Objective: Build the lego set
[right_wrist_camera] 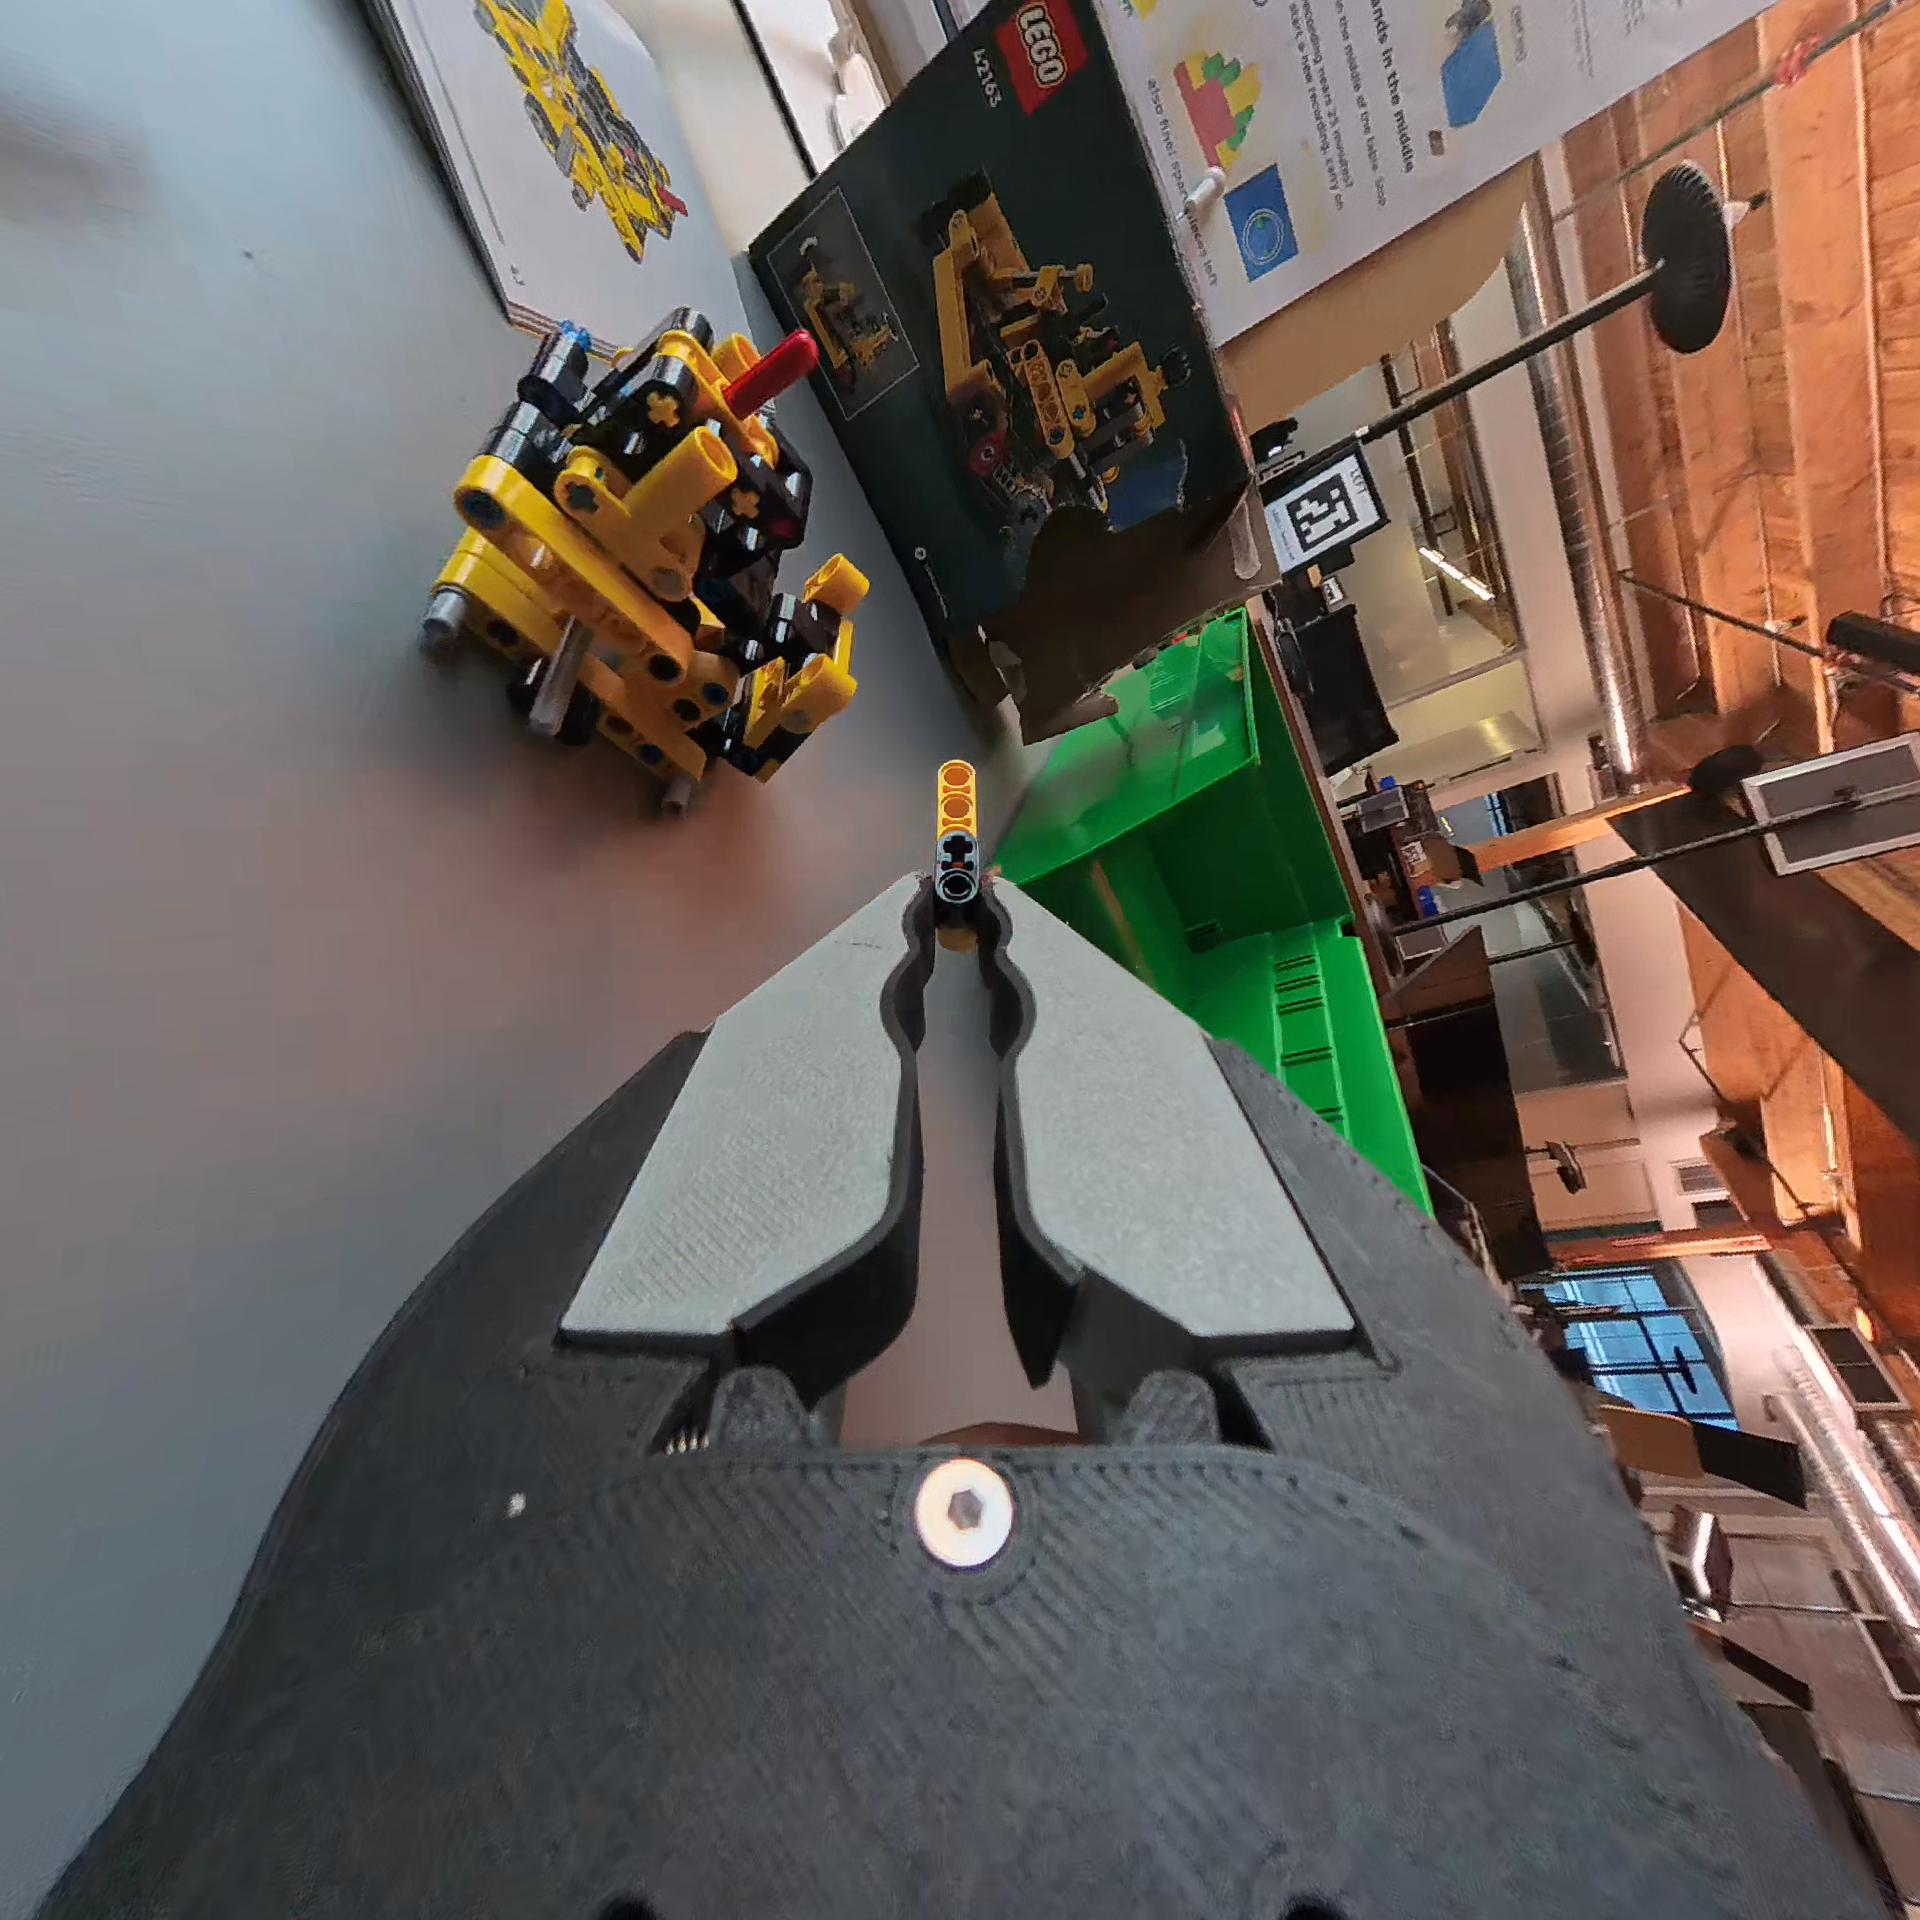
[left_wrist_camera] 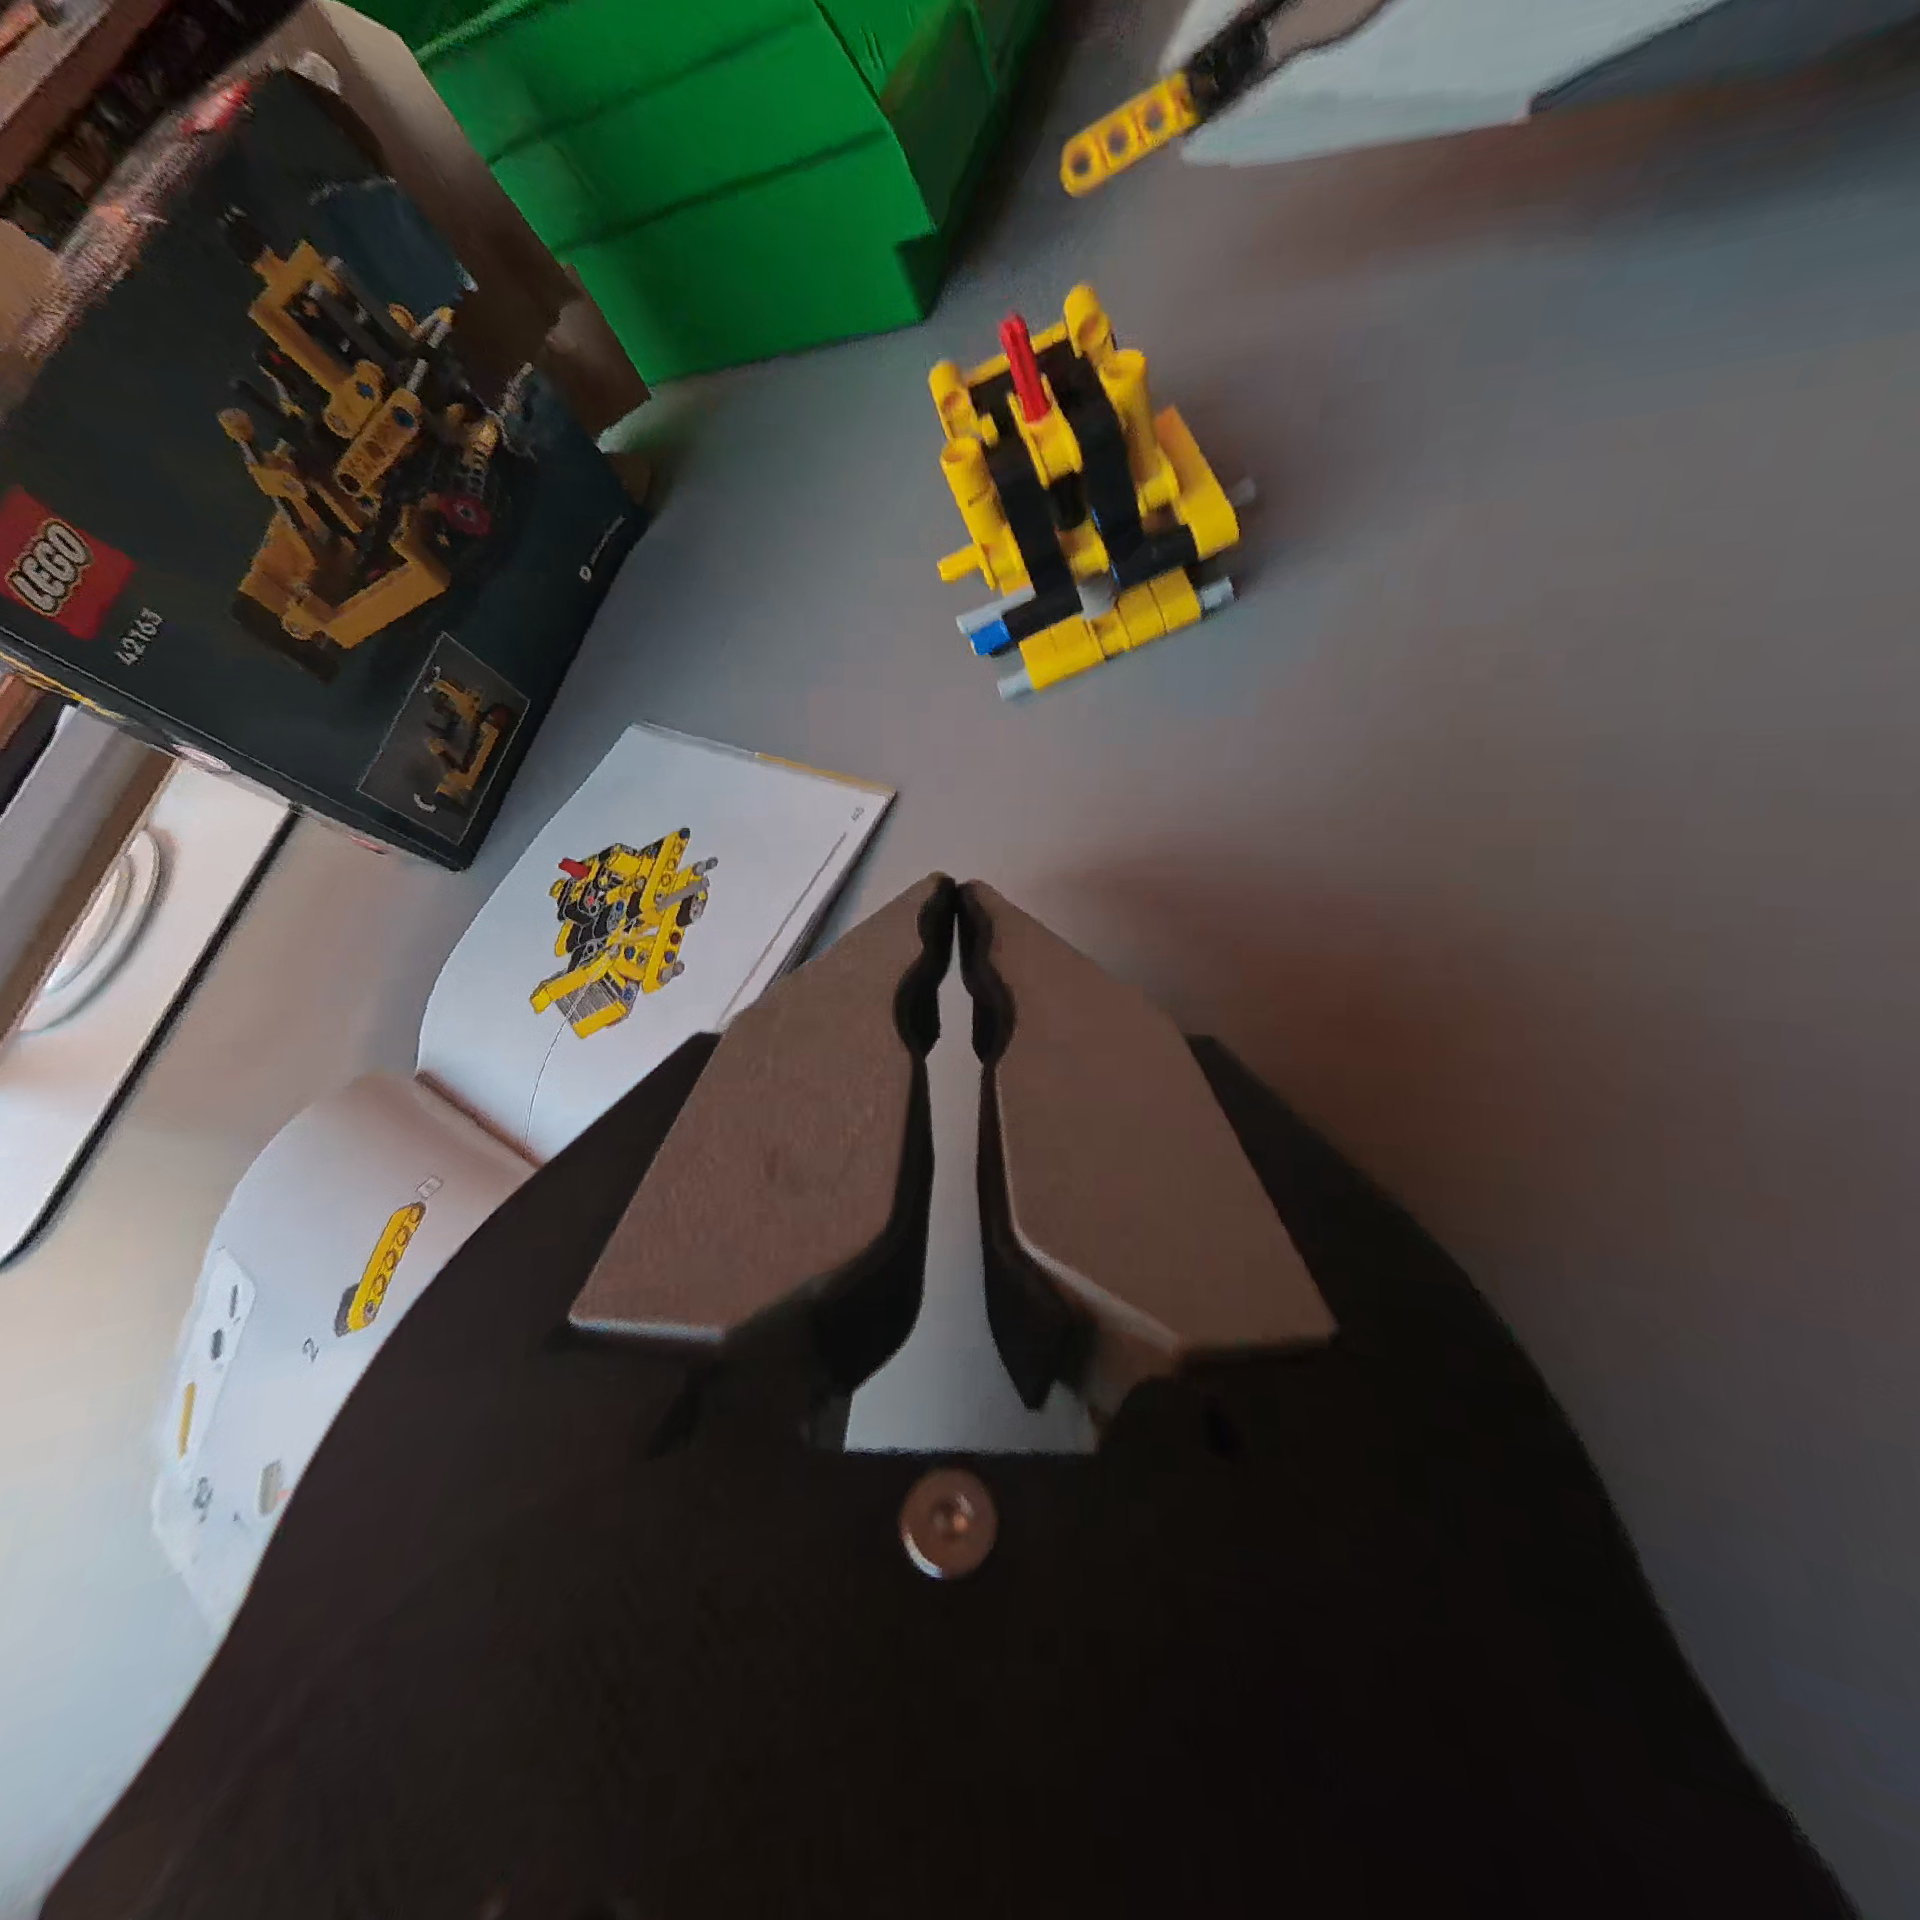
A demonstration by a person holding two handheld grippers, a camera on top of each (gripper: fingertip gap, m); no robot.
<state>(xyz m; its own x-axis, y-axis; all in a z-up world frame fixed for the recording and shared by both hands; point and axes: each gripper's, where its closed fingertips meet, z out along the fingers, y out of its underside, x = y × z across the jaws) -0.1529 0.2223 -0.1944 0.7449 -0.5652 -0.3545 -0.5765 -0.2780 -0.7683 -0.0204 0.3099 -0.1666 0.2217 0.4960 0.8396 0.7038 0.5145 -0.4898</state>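
Observation:
A partly built yellow and black lego model (left_wrist_camera: 1086, 499) with a red axle on top stands on the grey table; it also shows in the right wrist view (right_wrist_camera: 644, 561). My left gripper (left_wrist_camera: 956, 896) is shut and empty, above the table near the open instruction booklet (left_wrist_camera: 665, 935). My right gripper (right_wrist_camera: 957, 896) is shut on a yellow beam with a black pin piece (right_wrist_camera: 956, 831), held in the air right of the model. In the left wrist view the beam (left_wrist_camera: 1127, 133) and the right gripper (left_wrist_camera: 1351, 83) show at the top right.
The dark lego box (left_wrist_camera: 281, 457) stands left of the model, also in the right wrist view (right_wrist_camera: 997, 343). A green bin (left_wrist_camera: 717, 177) sits behind it, also in the right wrist view (right_wrist_camera: 1174, 831). A white tray (left_wrist_camera: 94, 956) lies at the left edge. The gap from one gripper's tips to the other's is roughly 15 cm.

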